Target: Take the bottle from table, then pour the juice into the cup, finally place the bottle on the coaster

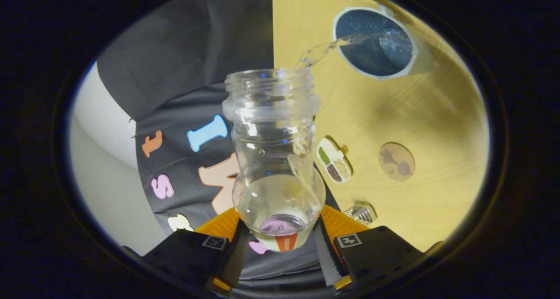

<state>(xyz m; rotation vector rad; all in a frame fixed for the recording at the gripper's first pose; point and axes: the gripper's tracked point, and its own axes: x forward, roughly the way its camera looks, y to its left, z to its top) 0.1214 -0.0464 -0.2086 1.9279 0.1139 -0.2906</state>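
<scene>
Clamped between both fingers of the gripper (280, 242), a clear, uncapped plastic bottle (274, 159) (nearly emptied) tips over the yellow wooden table (437, 115), its thin stream landing in the white, dark-lined cup (375, 43); the round cork coaster (396, 161) lies apart.

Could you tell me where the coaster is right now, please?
The coaster lies bare on the wooden table, beyond the gripper, between the compartment dish and cup.

No words, brands or numbers can be read. The gripper (280, 240), clamped on the bottle (274, 159), bears a small square marker (348, 240) with an angular sign on each side.
</scene>
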